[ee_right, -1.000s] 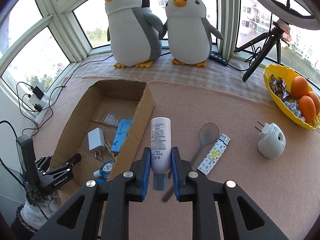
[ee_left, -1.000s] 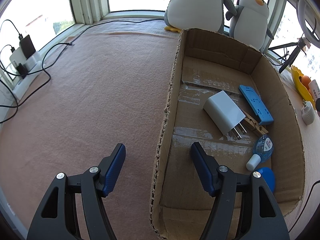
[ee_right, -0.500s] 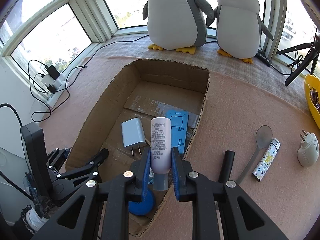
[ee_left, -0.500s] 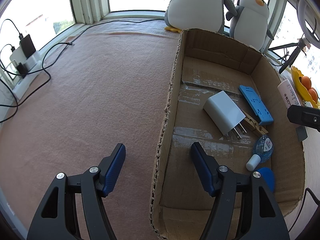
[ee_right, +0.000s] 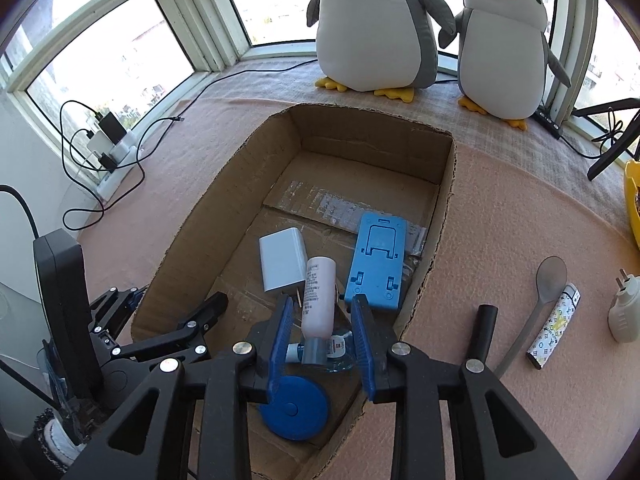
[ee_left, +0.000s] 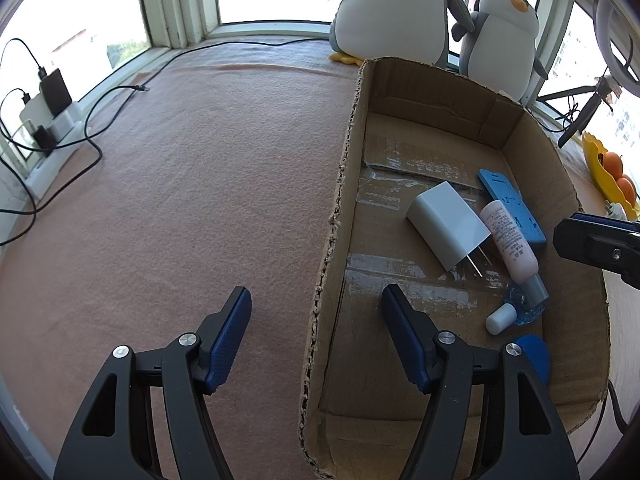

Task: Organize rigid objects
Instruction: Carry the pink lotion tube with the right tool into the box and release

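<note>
A white-pink bottle [ee_right: 319, 297] lies in the cardboard box [ee_right: 442, 216], between a white charger [ee_right: 282, 260] and a blue phone stand [ee_right: 378, 264]; it also shows in the left wrist view [ee_left: 509, 236]. My right gripper [ee_right: 322, 322] is open just above the bottle's grey cap, not holding it. A small clear bottle [ee_right: 334, 354] and a blue round disc [ee_right: 294, 408] lie under it. My left gripper [ee_left: 316, 320] is open and empty, straddling the box's left wall [ee_left: 332, 232].
On the pink cloth right of the box lie a grey spoon [ee_right: 536, 304], a patterned lighter [ee_right: 554, 332], a black stick [ee_right: 482, 336] and a white plug-in device [ee_right: 624, 312]. Two plush penguins [ee_right: 376, 28] stand behind the box. Cables and chargers [ee_right: 108, 136] sit at the left window.
My right gripper moved over the box, lowered, and opened; the bottle left its fingers and now lies in the box. My left gripper has not moved.
</note>
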A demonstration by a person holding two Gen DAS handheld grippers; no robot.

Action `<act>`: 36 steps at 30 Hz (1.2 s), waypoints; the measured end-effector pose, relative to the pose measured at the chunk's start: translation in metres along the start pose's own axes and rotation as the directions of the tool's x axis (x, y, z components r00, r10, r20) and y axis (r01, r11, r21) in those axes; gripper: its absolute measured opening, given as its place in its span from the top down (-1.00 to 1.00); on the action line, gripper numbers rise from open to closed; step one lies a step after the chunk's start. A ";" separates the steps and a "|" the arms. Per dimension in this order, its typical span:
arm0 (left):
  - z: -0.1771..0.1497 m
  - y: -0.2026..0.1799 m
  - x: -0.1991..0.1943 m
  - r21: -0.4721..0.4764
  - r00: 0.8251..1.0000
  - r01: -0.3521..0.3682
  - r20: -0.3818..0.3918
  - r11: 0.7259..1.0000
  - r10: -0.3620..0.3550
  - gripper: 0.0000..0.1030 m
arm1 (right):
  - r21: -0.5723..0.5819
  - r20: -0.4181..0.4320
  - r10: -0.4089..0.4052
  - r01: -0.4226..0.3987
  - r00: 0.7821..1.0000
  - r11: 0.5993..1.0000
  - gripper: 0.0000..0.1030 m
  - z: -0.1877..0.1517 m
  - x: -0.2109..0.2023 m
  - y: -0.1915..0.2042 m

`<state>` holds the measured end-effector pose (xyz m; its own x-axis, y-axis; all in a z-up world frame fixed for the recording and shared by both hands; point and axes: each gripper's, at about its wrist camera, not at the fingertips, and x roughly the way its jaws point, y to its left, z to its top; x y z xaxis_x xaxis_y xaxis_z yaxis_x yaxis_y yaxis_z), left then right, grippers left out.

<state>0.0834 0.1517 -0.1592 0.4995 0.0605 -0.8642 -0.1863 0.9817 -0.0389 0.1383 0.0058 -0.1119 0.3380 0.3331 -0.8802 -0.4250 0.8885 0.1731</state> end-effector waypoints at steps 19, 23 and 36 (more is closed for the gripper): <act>0.000 0.000 -0.001 0.003 1.000 -0.003 0.000 1.000 0.003 -0.34 | 0.050 0.052 -0.035 0.032 0.998 0.998 0.19 -0.012 -0.032 -0.032; 0.001 -0.001 -0.001 0.005 1.000 -0.006 -0.001 1.000 0.006 -0.34 | 0.111 0.064 -0.069 0.062 0.996 0.992 0.19 -0.023 -0.046 -0.061; 0.001 -0.002 -0.001 0.007 1.000 -0.010 -0.001 1.000 0.010 -0.34 | 0.355 -0.007 -0.150 0.143 0.989 0.924 0.19 -0.042 -0.056 -0.162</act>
<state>0.0845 0.1497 -0.1576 0.4966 0.0702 -0.8651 -0.1857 0.9822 -0.0269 0.1533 -0.1702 -0.1096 0.3922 0.1940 -0.8992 -0.0468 0.9805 0.1911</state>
